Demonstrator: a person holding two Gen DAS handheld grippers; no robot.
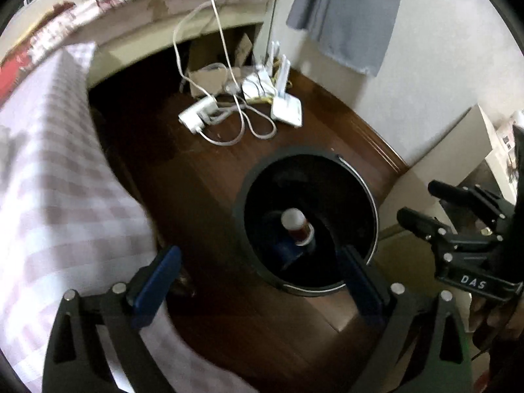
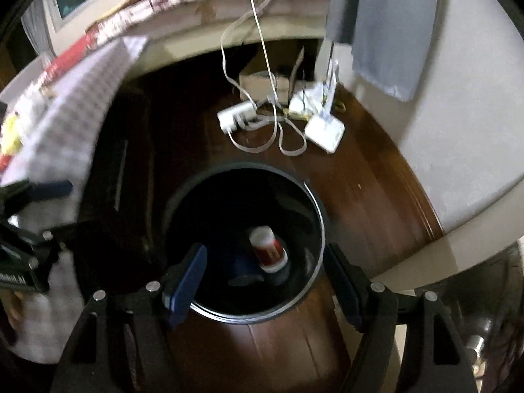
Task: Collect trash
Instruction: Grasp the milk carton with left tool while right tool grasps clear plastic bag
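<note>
Dark wood floor (image 1: 209,196) runs to a pale wall (image 1: 425,65) – cables (image 1: 229,121) strewn. Both tongs, left (image 1: 258,281) and right (image 2: 265,281), gape empty over the bin (image 2: 183,203) – a can (image 2: 268,249) lies inside.

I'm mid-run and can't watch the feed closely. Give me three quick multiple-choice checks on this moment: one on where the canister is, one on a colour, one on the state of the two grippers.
1. Where is the red and white canister?
A. On the checked bedding
B. Inside the black bin
C. Held by the right gripper

2. What colour are the pads on the left gripper fingers?
A. Blue
B. Green
C. Orange

3. How do the left gripper and right gripper stand?
A. Both open and empty
B. Both shut
C. Left shut on a cable

Answers: 1 B, the canister lies on the bottom within the bin's rim. 2 A, blue pads show on both fingers. 3 A, each wrist view shows wide-spread fingers with nothing between them.
</note>
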